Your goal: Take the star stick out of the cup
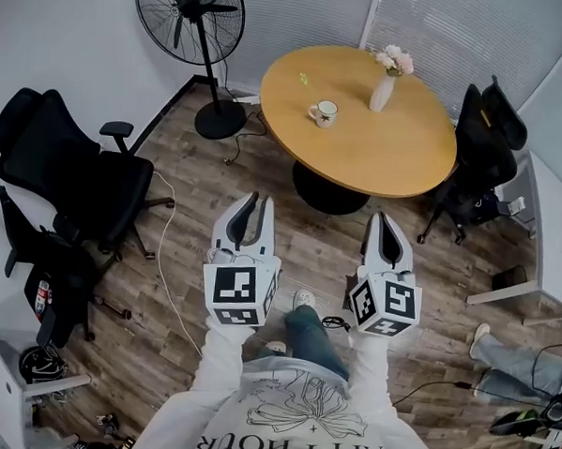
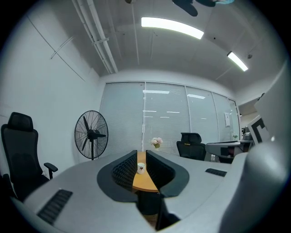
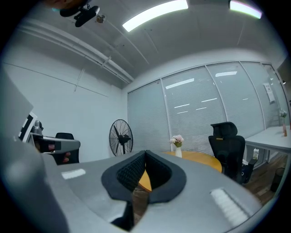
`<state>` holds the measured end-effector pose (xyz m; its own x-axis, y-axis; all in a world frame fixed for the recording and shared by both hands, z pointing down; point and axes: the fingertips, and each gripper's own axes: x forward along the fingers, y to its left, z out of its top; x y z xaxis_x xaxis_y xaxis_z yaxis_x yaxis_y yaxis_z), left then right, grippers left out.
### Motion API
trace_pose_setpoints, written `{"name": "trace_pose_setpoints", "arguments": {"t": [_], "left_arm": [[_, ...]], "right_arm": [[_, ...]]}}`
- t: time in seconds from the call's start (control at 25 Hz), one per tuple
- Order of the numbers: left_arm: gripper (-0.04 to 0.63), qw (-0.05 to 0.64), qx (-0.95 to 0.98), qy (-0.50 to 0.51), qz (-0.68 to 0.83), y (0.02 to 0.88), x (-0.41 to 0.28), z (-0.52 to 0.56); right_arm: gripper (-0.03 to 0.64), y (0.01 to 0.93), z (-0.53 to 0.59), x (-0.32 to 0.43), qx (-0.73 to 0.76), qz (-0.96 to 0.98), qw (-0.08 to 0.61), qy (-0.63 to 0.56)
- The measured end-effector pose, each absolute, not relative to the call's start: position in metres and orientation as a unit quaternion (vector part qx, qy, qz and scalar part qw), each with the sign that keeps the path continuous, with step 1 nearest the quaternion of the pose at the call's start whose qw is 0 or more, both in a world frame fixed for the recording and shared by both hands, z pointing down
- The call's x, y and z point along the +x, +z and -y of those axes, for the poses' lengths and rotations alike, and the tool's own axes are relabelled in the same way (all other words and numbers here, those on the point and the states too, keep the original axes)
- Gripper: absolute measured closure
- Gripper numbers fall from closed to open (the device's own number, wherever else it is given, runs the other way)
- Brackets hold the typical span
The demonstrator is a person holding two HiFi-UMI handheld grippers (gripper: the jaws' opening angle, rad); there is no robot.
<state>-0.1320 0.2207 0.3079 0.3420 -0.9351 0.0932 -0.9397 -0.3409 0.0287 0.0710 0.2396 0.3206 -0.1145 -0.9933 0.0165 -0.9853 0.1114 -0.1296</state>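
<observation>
Jaws slightly apart and empty on your left gripper (image 1: 261,201), together on your right gripper (image 1: 383,216); both short of the round wooden table (image 1: 398,150) bearing the white ceramic cup (image 1: 323,112).

From our head we look steeply down on the round yellow wooden surface (image 1: 360,148). The cameras on the left tongs (image 1: 261,201) and right tongs (image 1: 385,217) face level toward it from well back, both catching the black standing fan (image 2: 92,134).

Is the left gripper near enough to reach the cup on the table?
Probably not yet: the left gripper hangs over the floor, short of the table where the cup stands. Nothing blocks the way.
</observation>
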Motion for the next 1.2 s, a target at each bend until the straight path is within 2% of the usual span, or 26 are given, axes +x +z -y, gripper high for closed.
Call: {"name": "trace_pose_setpoints", "arguments": {"t": [0.68, 1.2], "left_arm": [[0.551, 0.035, 0.806, 0.031, 0.590, 0.303, -0.067, -0.077], [0.551, 0.044, 0.795, 0.033, 0.604, 0.316, -0.037, -0.019]], "right_arm": [[0.606, 0.313, -0.081, 0.136, -0.643, -0.762, 0.050, -0.058], [0.606, 0.328, -0.018, 0.167, -0.632, -0.770, 0.051, -0.070]]}}
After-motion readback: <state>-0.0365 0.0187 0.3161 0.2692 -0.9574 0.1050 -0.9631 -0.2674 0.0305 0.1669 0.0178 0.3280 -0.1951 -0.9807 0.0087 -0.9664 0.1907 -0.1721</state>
